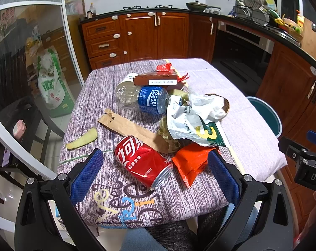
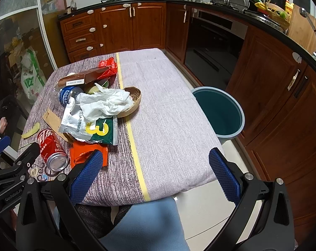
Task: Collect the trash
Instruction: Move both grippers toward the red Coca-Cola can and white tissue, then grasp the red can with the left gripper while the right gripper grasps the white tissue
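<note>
The left gripper (image 1: 155, 172) is spread wide and empty, with the red cola can (image 1: 142, 162) lying on the table right between its fingers, long axis running far-left to near-right. The right gripper (image 2: 158, 175), also spread and empty, sits over bare tablecloth nearer the teal bin (image 2: 239, 115), so left looks like the closer grab.

A table with trash on it

The table (image 2: 168, 108) has a purple-grey cloth with a yellow stripe. On it lie a red can (image 1: 144, 161) on its side, an orange wrapper (image 1: 191, 163), a long brown paper bag (image 1: 132, 128), a clear bottle (image 1: 143, 98) with a blue label, a green peel (image 1: 82, 139), a brown box (image 1: 158, 79) and a brown bowl (image 2: 132, 102) with white paper.
</note>
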Demonstrator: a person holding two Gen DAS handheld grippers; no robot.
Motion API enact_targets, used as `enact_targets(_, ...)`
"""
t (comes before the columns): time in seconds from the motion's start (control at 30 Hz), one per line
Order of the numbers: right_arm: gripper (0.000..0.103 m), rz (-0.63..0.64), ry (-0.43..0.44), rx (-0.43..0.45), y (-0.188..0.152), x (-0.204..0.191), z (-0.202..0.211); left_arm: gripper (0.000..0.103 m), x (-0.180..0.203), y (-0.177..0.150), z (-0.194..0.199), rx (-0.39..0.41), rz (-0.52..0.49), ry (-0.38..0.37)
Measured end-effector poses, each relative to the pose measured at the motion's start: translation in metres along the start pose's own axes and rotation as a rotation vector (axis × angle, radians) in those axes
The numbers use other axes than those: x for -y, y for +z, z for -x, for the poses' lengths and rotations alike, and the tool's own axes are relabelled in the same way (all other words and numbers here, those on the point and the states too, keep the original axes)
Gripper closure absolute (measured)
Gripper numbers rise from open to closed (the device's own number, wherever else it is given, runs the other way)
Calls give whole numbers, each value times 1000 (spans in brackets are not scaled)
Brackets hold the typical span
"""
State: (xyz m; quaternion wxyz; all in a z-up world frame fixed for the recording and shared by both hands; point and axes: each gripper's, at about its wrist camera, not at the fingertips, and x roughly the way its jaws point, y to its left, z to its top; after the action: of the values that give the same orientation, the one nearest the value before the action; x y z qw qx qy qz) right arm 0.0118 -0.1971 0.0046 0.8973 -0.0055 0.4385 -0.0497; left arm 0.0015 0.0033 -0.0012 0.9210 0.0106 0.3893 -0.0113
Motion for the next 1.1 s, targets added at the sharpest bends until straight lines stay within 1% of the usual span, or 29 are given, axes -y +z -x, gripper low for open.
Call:
enact_targets(0.1, 6, 2, 0, -3, 0, -1, -2, 3, -2, 0, -3, -25, 6, -7)
enact_targets(0.27, 6, 7, 0, -8, -1, -4, -5, 3, -4, -1, -7, -32, 12, -9)
enact_targets(0.4, 6, 16, 0, -10, 0, -7, -7, 3, -5, -2, -10, -70, 29, -31)
enact_targets(0.47, 6, 20, 0, -8, 1, -8, -7, 3, -5, -1, -8, -31, 11, -13)
enact_targets(0.57, 6, 34, 3, 7, 4, -11, -8, 3, -12, -2, -12, -11, 17, -39)
enact_targets(0.63, 6, 62, 15, 25, 7, -14, -11, 3, -21, -3, -23, -42, 38, -67)
enact_targets(0.7, 6, 72, 20, 15, 12, -16, -19, 4, -32, -4, -41, -105, 82, -82)
enact_targets(0.73, 6, 69, 23, 9, 13, -16, -23, 4, -38, -4, -57, -150, 104, -88)
enact_targets(0.8, 6, 60, 25, -8, 15, -17, -33, 4, -48, -5, -77, -217, 128, -81)
enact_targets(0.87, 6, 57, 30, -28, 16, -18, -42, 4, -57, -7, -93, -274, 140, -50)
enact_targets(0.93, 6, 61, 29, -41, 15, -20, -50, 4, -63, -8, -102, -290, 157, -30)
enact_targets(0.97, 6, 66, 27, -49, 15, -21, -54, 4, -65, -8, -107, -299, 168, -33)
enact_targets(1.0, 6, 73, 27, -62, 16, -23, -60, 4, -66, -8, -111, -308, 181, -50)
enact_targets(1.03, 6, 76, 27, -68, 16, -24, -63, 4, -67, -7, -115, -284, 196, -72)
enact_targets(1.1, 6, 83, 32, -80, 19, -27, -70, 4, -66, -6, -120, -303, 208, -88)
